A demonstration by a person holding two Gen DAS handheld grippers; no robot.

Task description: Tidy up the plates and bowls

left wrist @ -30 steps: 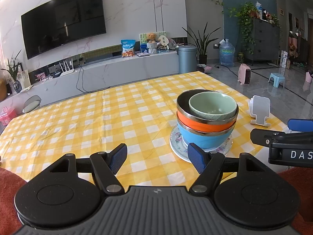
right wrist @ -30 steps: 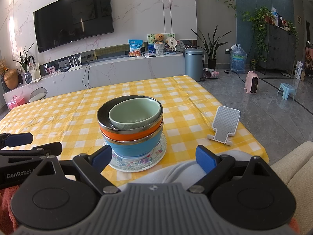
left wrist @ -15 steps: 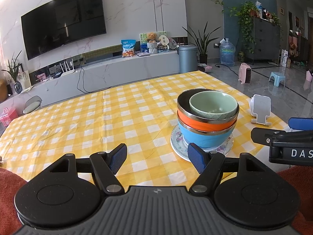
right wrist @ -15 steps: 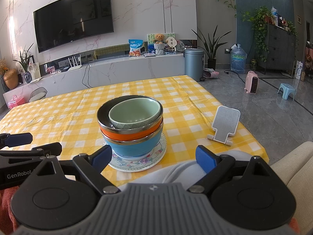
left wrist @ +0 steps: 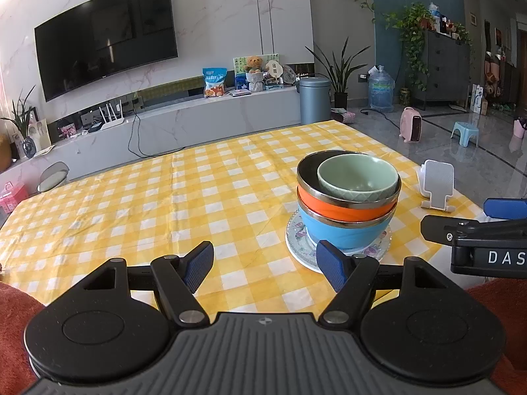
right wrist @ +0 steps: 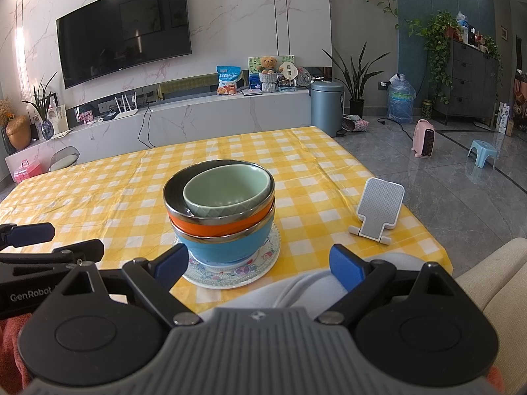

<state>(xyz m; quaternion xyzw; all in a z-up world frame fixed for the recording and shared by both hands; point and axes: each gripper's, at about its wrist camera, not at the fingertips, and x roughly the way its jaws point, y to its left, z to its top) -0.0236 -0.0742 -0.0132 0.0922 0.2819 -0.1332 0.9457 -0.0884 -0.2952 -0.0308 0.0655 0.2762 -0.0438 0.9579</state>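
A stack stands near the table's front edge: a flowered plate (left wrist: 298,247) (right wrist: 260,268) at the bottom, then a blue bowl (left wrist: 342,230) (right wrist: 227,245), an orange steel-rimmed bowl (left wrist: 339,209) (right wrist: 217,227), and a pale green bowl (left wrist: 357,177) (right wrist: 227,191) on top. My left gripper (left wrist: 265,265) is open and empty, in front of the stack and to its left. My right gripper (right wrist: 258,263) is open and empty, just in front of the stack; its body (left wrist: 477,230) shows at the right edge of the left wrist view.
A yellow checked tablecloth (left wrist: 164,204) (right wrist: 98,191) covers the table. A white phone stand (left wrist: 436,186) (right wrist: 378,210) sits right of the stack near the table's edge. A person's pale clothing (right wrist: 296,286) and a beige sofa (right wrist: 494,279) lie below the right gripper.
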